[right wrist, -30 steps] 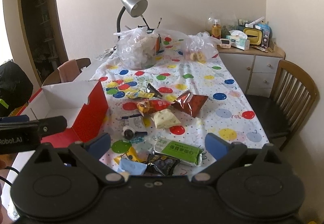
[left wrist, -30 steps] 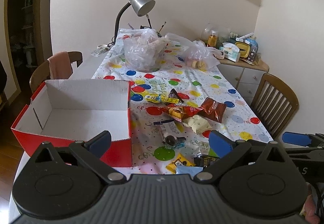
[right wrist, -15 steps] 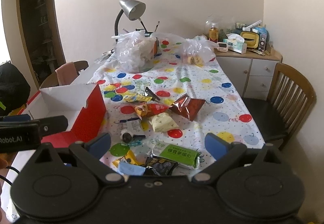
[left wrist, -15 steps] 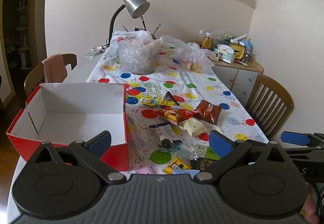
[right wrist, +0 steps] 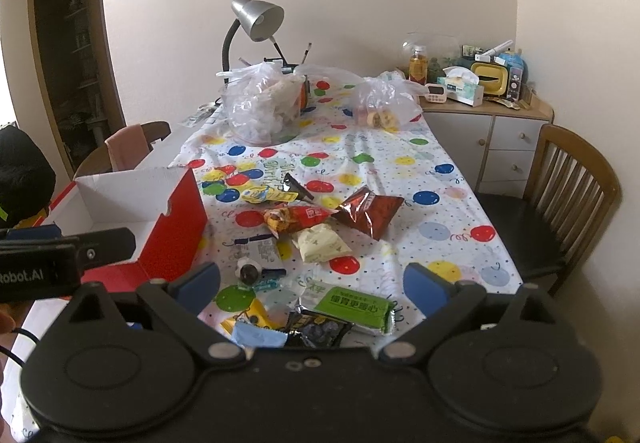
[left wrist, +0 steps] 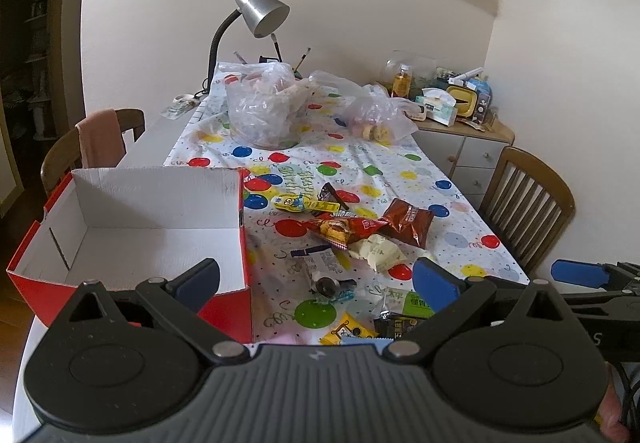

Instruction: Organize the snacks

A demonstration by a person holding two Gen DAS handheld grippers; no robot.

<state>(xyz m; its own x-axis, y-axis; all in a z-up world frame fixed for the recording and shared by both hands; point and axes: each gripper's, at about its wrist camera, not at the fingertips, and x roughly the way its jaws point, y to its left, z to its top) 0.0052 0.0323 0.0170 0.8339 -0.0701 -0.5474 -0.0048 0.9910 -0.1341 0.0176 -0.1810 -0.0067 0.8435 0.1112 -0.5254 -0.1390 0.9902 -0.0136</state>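
Snacks scattered on the balloon-print tablecloth (right wrist: 440,163) ahead of both grippers. Left gripper (left wrist: 316,281) spread wide, holding nothing; red box (left wrist: 132,239) just ahead-left of it, white inside. Right gripper (right wrist: 312,283) also spread, nothing held; green packet (right wrist: 354,307) and black packet (right wrist: 316,331) lie between its fingers, brown bag (right wrist: 370,213) and cream pouch (right wrist: 320,243) farther ahead.
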